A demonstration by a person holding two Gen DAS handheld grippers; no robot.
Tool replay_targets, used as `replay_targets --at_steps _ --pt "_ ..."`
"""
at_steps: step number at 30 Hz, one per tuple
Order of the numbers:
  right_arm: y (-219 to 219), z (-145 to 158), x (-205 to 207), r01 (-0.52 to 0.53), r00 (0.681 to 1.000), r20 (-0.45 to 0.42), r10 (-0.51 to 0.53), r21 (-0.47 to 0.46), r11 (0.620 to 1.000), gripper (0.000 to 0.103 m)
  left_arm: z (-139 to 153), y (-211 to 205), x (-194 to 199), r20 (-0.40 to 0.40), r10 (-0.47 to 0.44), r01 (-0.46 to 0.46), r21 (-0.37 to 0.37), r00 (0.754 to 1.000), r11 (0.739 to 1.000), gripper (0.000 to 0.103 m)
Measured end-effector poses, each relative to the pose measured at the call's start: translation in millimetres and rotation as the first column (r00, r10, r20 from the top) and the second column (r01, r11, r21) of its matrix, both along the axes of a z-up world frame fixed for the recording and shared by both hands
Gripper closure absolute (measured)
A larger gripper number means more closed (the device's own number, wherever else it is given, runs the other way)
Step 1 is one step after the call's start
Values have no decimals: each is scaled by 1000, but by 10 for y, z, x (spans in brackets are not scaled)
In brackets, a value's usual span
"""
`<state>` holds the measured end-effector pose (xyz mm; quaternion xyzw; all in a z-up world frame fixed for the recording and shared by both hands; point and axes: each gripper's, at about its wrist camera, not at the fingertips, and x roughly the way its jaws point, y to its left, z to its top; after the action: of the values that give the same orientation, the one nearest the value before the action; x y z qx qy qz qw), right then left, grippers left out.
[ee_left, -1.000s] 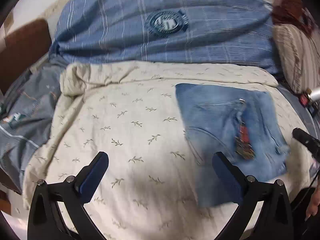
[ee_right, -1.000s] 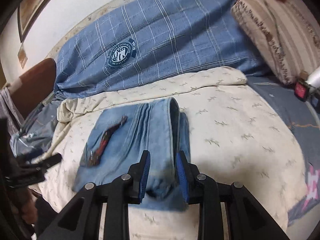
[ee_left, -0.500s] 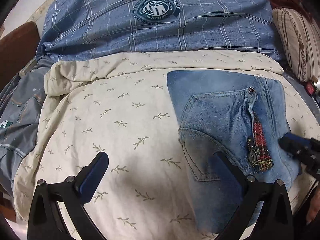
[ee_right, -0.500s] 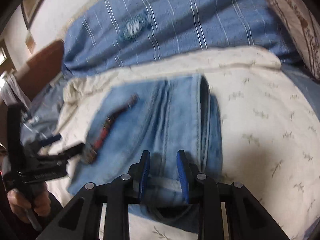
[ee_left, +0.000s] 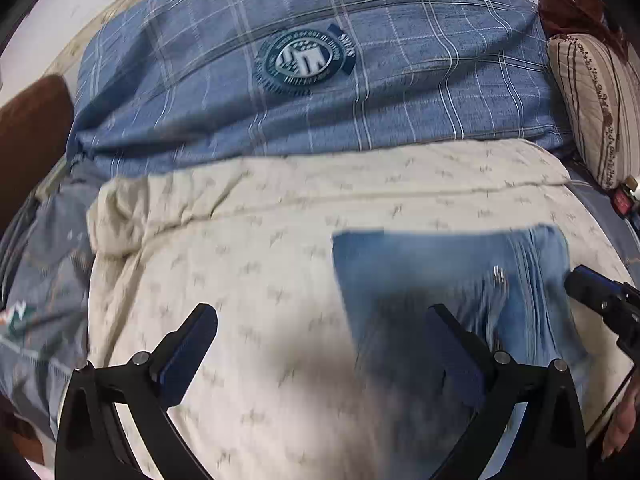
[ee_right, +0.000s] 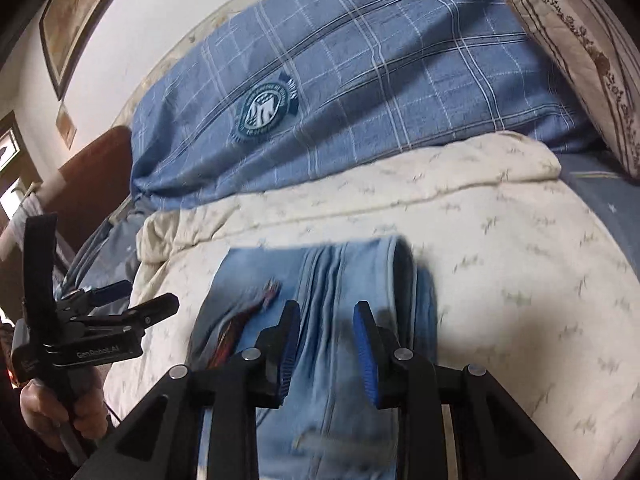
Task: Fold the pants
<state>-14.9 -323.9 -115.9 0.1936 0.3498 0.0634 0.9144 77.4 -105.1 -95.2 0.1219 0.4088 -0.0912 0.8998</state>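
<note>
The folded light blue jeans (ee_left: 452,280) lie on the cream leaf-print blanket (ee_left: 248,272), right of centre in the left wrist view. They also show in the right wrist view (ee_right: 320,276), with a red plaid key strap (ee_right: 244,320) on top. My left gripper (ee_left: 320,344) is wide open and empty, its right finger over the jeans' near left part. My right gripper (ee_right: 326,340) is open just above the jeans' near edge, holding nothing. The right gripper also shows in the left wrist view (ee_left: 600,300), and the left gripper in the right wrist view (ee_right: 132,300).
A blue plaid duvet (ee_left: 320,80) with a round crest lies behind the blanket. A striped beige pillow (ee_left: 596,108) sits at the right. A brown headboard (ee_left: 32,136) and grey-blue bedding (ee_left: 40,280) are at the left. A red device (ee_left: 624,202) lies by the pillow.
My right gripper's jaws have opened wider and let go of the jeans' edge. Both views have tilted up and back from the jeans. My left gripper stays open.
</note>
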Motion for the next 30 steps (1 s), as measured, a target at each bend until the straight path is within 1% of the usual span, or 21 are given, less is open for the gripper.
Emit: replay_targets --at_steps 4,6,8,9,11,14,17,19,21,23,26,29,30 --pt "-24 -17 226 -9 1000 -2 9 -7 1000 72 -103 -209 282 0 4 -4 27 1000 1000 0" --pt "-56 -64 337 -13 1000 -11 13 -2 1000 72 -226 -293 408 -31 8 -7 52 999 999 0" --pt "-83 -151 430 -14 999 -46 15 10 1000 72 -359 -332 469 -65 7 -3 68 998 998 0" --pt "-97 -213 478 -9 996 -85 10 11 1000 72 -418 -346 489 -76 11 -5 72 997 997 0" --pt "-106 -289 536 -12 992 -127 14 16 1000 72 -489 -344 506 -80 15 -10 66 997 998 0" --pt "-82 -297 562 -25 991 -134 23 -11 1000 72 -544 -361 564 -97 6 0 68 995 998 0" --pt "-112 -414 661 -25 986 -167 25 2 1000 72 -604 -394 655 -134 -4 14 76 991 997 0" --pt "-137 -440 698 -29 984 -174 31 14 999 72 -627 -384 695 -162 0 10 60 987 998 0" --pt "-168 -453 710 -31 983 -178 37 40 999 72 -607 -357 703 -186 5 4 43 983 999 0" --pt "-176 -434 688 -29 984 -177 39 57 998 72 -543 -337 651 -188 13 -5 40 982 999 0" --pt "-164 -299 562 -46 988 -146 54 55 997 72 -344 -298 440 -132 5 0 39 991 999 0" --pt "-95 -173 348 -105 989 -106 106 14 994 72 -166 -221 164 -91 -24 25 10 996 1000 0" --pt "-87 -159 277 -123 987 -102 125 21 992 72 -136 -202 78 -85 -37 38 9 996 999 0"
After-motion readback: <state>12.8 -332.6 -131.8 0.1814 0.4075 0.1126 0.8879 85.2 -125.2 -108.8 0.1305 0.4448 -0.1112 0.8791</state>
